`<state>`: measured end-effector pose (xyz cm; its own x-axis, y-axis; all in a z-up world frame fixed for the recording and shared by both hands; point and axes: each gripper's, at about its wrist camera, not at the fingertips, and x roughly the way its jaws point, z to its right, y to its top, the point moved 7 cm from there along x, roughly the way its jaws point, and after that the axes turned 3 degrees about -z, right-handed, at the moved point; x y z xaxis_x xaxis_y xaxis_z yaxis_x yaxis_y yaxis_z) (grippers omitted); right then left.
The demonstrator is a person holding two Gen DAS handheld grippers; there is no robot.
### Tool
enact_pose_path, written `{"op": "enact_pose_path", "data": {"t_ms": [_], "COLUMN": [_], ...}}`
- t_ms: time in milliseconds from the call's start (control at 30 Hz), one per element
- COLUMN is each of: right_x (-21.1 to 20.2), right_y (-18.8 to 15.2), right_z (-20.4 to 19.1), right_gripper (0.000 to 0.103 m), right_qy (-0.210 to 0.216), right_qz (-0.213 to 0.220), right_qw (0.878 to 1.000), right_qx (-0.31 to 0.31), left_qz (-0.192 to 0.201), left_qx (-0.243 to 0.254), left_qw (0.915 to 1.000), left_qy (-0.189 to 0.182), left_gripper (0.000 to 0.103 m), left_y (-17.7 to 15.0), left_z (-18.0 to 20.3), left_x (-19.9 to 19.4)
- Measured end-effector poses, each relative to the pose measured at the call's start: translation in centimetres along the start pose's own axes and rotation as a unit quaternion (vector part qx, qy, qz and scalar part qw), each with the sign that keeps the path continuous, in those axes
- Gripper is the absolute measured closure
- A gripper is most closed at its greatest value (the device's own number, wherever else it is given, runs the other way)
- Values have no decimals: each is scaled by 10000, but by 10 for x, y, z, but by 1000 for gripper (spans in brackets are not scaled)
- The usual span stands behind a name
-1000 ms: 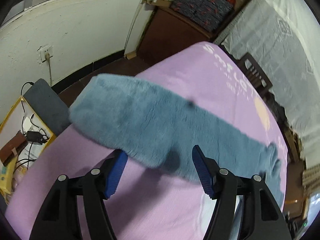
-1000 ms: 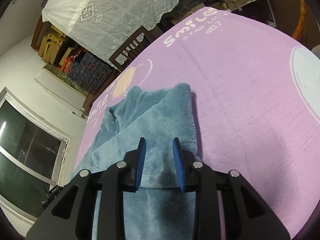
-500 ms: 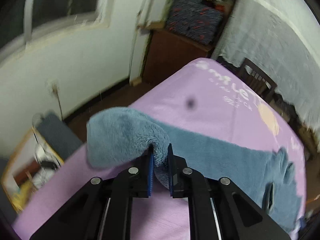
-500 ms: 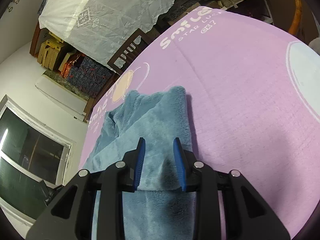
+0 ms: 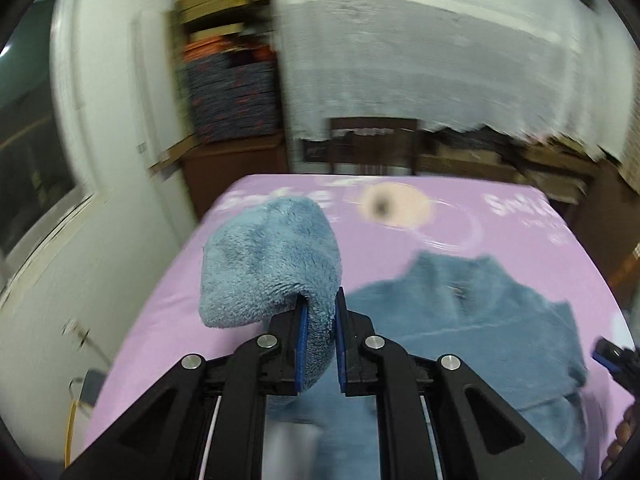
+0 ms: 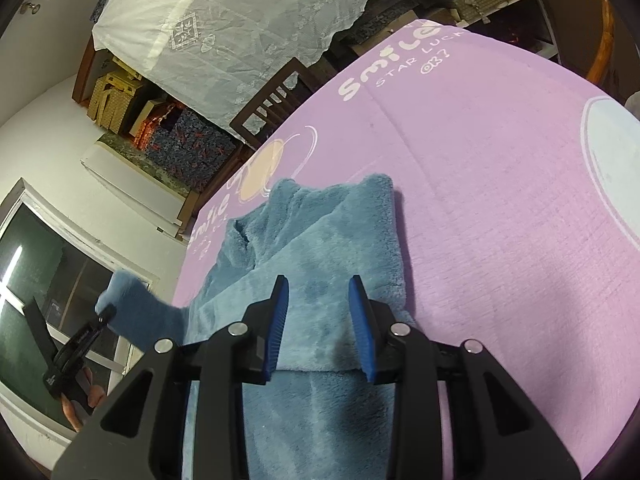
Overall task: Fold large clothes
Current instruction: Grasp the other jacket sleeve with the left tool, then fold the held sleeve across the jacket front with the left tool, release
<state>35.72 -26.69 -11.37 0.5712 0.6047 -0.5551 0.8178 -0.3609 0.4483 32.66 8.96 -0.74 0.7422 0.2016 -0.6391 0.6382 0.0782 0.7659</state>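
A fluffy blue garment (image 6: 320,248) lies on a purple printed sheet (image 6: 500,200); one sleeve is folded over its body. My left gripper (image 5: 319,344) is shut on the other blue sleeve (image 5: 272,268) and holds it lifted above the sheet (image 5: 460,220); the garment's body (image 5: 460,320) lies to the right. In the right wrist view the left gripper (image 6: 102,316) shows at the far left with the sleeve end (image 6: 136,312). My right gripper (image 6: 320,328) is open, its jaws apart just above the folded sleeve, holding nothing.
A dark wooden chair (image 6: 276,100) stands at the far edge of the sheet, white lace cloth (image 6: 248,20) draped behind it. Stacked patterned boxes (image 5: 232,92) sit on a brown cabinet by the white wall. A window (image 6: 48,280) is at the left.
My left gripper closed on the sleeve, lifted it and swung it toward the garment's body. My right gripper opened wider above the folded sleeve and stayed in place.
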Motion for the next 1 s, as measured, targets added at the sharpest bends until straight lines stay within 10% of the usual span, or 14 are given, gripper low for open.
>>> {"op": "enact_pose_path", "data": {"t_ms": [367,433,533,633,833,1000], "right_x": [-4,-3,-2,-1,10,46], "right_y": [6,7,7,4,-22,-57], "right_z": [13,14,13,2,-57,-152], "right_gripper": [67,67,67,67,60,50], "right_qy": [1,-1,16,16,126,-108], "right_qz": [34,25,19,27,-139,-439], "right_qw": [9997,9997,9999,9999,9916,9560], "right_qx": [230,234,170,-123,-1279,-2898], "left_qz": [-1145,-992,-683,-388,-567,-749], "left_qx": [1313,1446,1529,1542,1151,634], "left_qw": [9837,9835,9846,9863,9917,9950], "left_qy": [-442,-457,-508,-444,78,173], "left_gripper": [85,60,31,24,23,23], "left_y": [-94,-98,-96,-91,-97,-88], "left_z": [141,141,127,100,8,-34], "left_x": [83,74,48,26,30,50]}}
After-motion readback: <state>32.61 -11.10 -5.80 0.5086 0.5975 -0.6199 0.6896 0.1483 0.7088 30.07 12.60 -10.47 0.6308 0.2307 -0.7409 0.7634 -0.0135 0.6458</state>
